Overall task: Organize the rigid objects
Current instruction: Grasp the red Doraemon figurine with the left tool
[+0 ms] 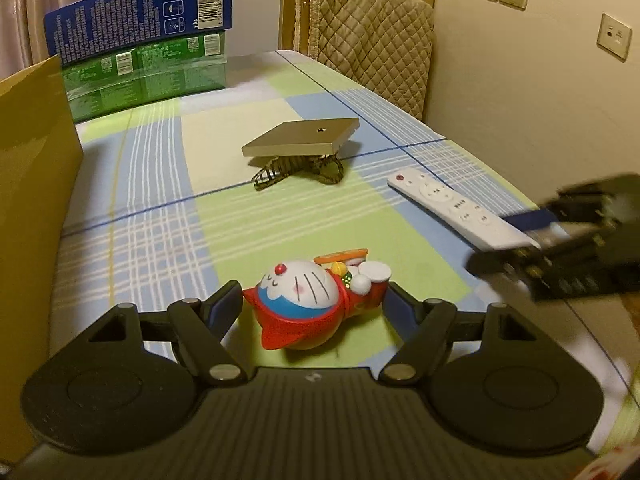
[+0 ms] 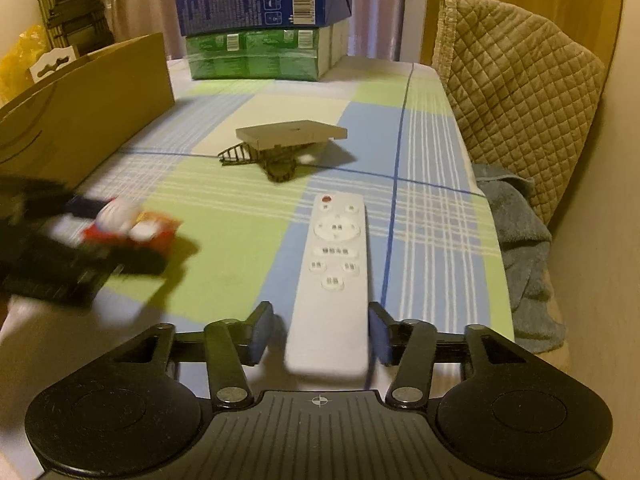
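Doraemon figurine point(image 1: 308, 304) lies between left tool's point(image 1: 314, 304) open fingers.

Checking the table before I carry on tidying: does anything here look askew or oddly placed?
Yes. The flat tan slab sits tilted on top of a dark ribbed object mid-table instead of lying flat on the cloth. The Doraemon figure lies on its side between the left gripper's fingers.

A glossy plastic cat figurine point(image 1: 304, 304), a matt white plastic remote point(image 2: 334, 268) and a woven checked cloth point(image 1: 168, 208) are seen.
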A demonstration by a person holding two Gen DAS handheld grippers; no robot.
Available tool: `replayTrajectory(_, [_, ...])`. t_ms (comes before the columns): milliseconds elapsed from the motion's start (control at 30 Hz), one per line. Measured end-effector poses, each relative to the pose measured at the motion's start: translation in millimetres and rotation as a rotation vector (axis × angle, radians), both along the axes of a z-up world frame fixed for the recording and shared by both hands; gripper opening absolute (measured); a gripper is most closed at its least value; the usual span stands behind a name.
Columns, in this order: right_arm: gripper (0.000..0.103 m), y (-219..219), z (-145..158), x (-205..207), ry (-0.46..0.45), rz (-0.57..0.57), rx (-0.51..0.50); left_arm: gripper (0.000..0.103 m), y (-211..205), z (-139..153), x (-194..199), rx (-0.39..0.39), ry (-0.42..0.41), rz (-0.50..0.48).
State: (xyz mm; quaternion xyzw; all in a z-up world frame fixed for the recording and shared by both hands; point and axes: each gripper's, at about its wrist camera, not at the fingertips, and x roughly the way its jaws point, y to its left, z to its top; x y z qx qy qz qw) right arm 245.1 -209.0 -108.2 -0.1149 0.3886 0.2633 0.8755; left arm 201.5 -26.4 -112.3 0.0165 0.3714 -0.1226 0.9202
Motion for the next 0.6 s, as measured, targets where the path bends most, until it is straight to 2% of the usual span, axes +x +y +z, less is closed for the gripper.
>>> replayTrajectory(200, [0.054, 7.0, -1.2, 16.9, 0.001, -0.036, 0.005, 0.073, 0.7, -0.2, -10.6, 0.008, -0.016, 0.046])
replayTrajectory(600, [0.054, 7.0, -1.8, 14.4, -0.007, -0.057, 0.012, 0.072, -10.3, 3.5, -15.6, 0.060, -0.077, 0.073])
